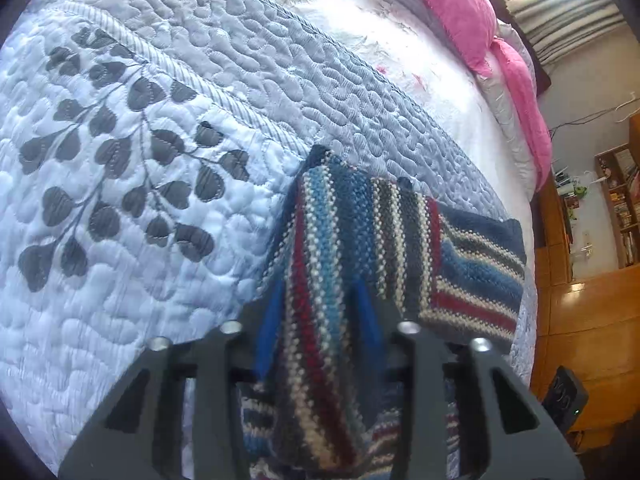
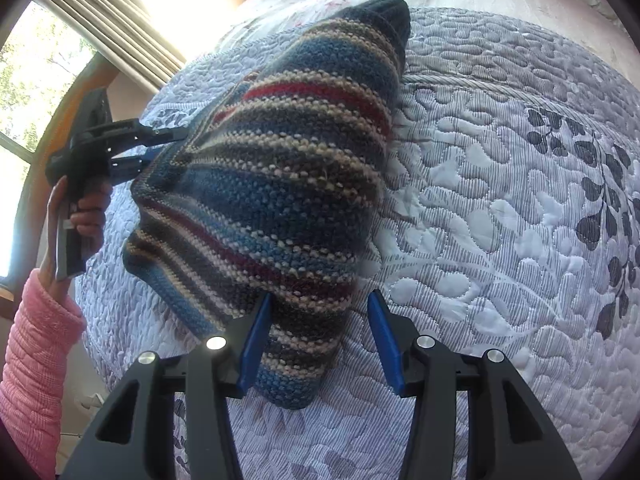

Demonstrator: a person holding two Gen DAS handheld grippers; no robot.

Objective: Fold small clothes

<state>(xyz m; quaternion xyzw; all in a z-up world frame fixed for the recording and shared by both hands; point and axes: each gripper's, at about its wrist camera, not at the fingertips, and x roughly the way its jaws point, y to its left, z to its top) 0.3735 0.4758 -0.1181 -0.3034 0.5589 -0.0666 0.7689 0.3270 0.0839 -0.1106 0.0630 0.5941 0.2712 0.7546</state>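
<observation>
On the quilt lies the striped knit, partly lifted at its left. The left gripper pinches that edge; the right gripper is open around the near corner, holding nothing. Mid-fold, I think: next, close right and carry over.

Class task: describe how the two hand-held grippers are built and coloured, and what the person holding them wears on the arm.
Each hand-held gripper has a black frame with triangular cut-outs, round silver bolt heads and two flat blue fingers. The left hand-held gripper looks the same from its own camera; seen from the right-wrist camera it has a black pistol-style handle with a grey trigger lever. The person wears a pink quilted sleeve. No cables are visible.
</observation>
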